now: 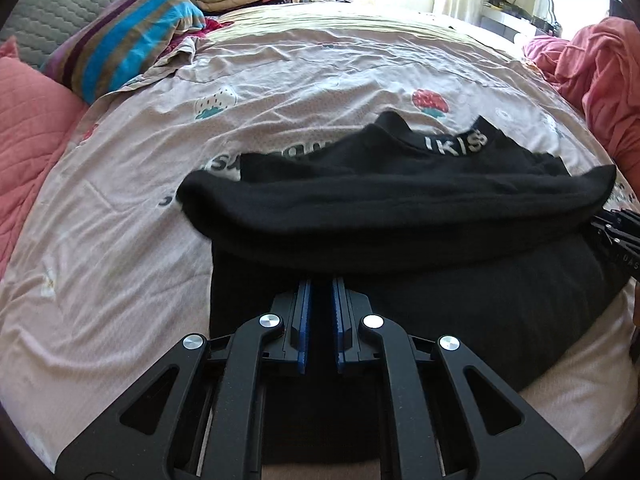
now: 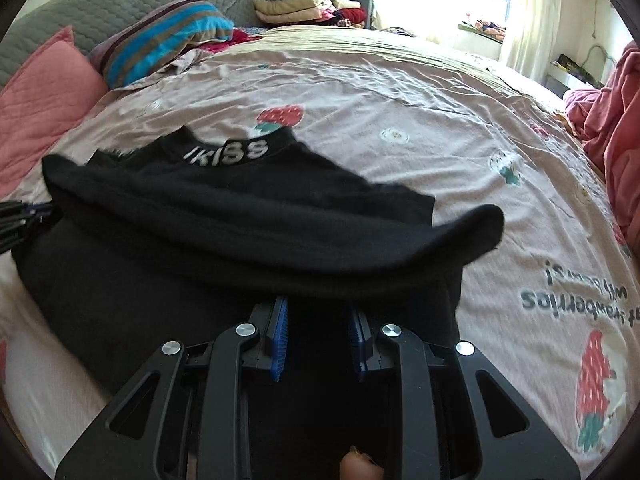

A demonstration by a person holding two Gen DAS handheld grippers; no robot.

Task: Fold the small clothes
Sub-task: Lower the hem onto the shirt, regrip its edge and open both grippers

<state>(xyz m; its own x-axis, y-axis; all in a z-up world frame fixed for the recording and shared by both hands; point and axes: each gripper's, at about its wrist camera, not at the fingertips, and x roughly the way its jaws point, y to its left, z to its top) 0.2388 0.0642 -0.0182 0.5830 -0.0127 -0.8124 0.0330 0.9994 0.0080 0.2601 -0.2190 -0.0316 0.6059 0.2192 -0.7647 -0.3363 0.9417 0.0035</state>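
The left gripper [image 1: 320,284] is clenched, apparently on the black garment [image 1: 400,204]; the right gripper [image 2: 318,304], beside it, stands released.

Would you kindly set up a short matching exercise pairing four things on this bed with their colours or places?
Things:
1. garment
2. striped pillow
3. pile of folded clothes
4. crumpled blanket

Descriptions:
A. pink, at the bed's right edge
B. blue, brown and purple bands
C. black, with white lettering on its band
D. stacked at the far end of the bed, beside the grey headboard

Pairs: 1-C, 2-B, 3-D, 4-A
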